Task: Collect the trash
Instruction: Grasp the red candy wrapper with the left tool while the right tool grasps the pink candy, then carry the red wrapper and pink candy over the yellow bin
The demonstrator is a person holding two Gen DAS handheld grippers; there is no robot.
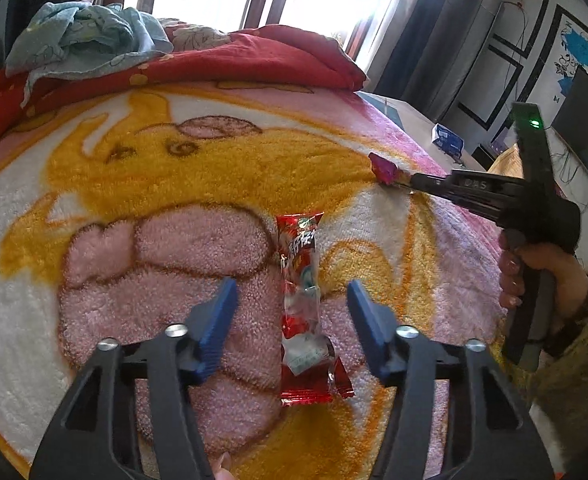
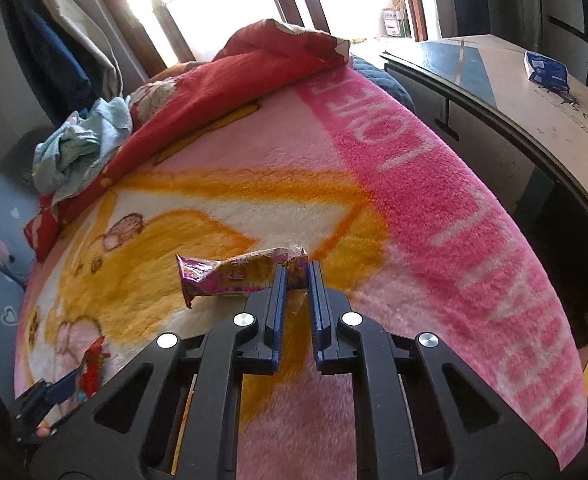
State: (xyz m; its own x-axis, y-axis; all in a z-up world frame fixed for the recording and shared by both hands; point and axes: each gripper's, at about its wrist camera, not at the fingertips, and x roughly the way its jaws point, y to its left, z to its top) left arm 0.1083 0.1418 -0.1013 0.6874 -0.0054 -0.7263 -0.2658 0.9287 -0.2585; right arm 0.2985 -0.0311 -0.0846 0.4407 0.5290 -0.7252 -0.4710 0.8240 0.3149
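A long red snack wrapper [image 1: 303,312] lies lengthwise on the fleece blanket [image 1: 134,184]. My left gripper [image 1: 292,296] is open, one blue finger on each side of the wrapper, just above it. The wrapper also shows small at the lower left of the right wrist view [image 2: 92,372]. My right gripper [image 2: 297,276] is shut on the right end of a purple snack wrapper [image 2: 230,276], which rests on the blanket [image 2: 414,184]. In the left wrist view the right gripper [image 1: 398,178] pinches that purple wrapper [image 1: 383,167] at the right.
A red quilt [image 1: 254,56] and a crumpled light-blue cloth [image 1: 86,36] lie at the far end of the bed. A desk [image 2: 514,92] with a blue packet [image 2: 546,70] stands along the bed's right side. Windows are behind.
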